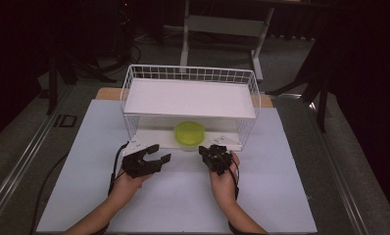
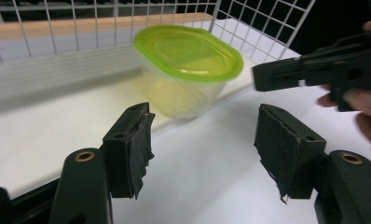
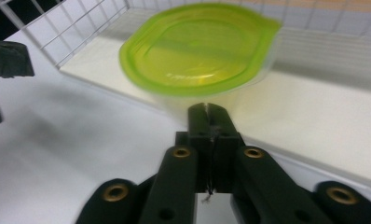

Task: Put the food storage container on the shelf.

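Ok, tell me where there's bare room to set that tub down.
The rack's top shelf is bare. So is the white mat between the forearms. The lower shelf is tighter: the green-lidded tub sits mid-front, both tools close before it.

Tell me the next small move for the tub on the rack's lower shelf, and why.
Probably open the right gripper first: its jaws are pressed shut with nothing between them, just short of the green-lidded tub. The left gripper already stands open and empty, the tub ahead of its jaws, at the front edge of the wire rack.
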{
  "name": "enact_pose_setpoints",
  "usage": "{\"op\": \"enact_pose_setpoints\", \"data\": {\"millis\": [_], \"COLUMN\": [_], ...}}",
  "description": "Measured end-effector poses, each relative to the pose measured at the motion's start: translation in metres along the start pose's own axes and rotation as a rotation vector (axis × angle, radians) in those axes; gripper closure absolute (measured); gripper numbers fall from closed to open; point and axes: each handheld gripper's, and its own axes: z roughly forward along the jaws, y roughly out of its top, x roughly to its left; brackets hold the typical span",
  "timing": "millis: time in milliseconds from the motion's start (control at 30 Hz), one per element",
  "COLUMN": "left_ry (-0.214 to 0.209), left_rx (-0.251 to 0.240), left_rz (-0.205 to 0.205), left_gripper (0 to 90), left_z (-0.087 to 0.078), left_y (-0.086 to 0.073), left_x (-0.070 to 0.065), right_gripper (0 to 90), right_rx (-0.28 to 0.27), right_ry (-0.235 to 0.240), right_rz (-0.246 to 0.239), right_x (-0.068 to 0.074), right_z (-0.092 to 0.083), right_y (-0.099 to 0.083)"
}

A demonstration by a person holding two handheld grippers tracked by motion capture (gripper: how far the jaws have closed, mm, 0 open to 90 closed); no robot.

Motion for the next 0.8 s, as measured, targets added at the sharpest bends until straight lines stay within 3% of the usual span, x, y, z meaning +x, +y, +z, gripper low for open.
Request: {"op": "enact_pose_setpoints", "data": {"millis": [67,100,167,367,800], "left_ry": [0.0,0.003,0.025,-0.014,-0.019], "left_rx": [-0.001,0.006,0.025,0.023,0.027], "left_rz": [-0.02,-0.02,0.021,-0.005,0.001], "left_gripper": [26.7,26.8,27.1,27.0,27.0], "left_z": [-0.005,-0.009,-0.013,-0.021,-0.021], "left_y": [-0.003,-0.005,-0.009,-0.018,-0.023], "left_x": [-0.001,-0.002,-0.006,-0.009,-0.009], "right_gripper": [89.9,89.9,89.9,90.0,89.9], "right_rx": [0.006,0.009,0.018,0.023,0.031], "right_ry": [0.013,0.015,0.025,0.017,0.0], "right_rz": [0.004,0.001,0.002,0.018,0.033], "right_x": [0.004,0.005,0.008,0.011,0.009], "right_z": [0.005,0.007,0.013,0.028,0.048], "right_y": [-0.003,-0.003,-0.004,-0.004,0.009]}}
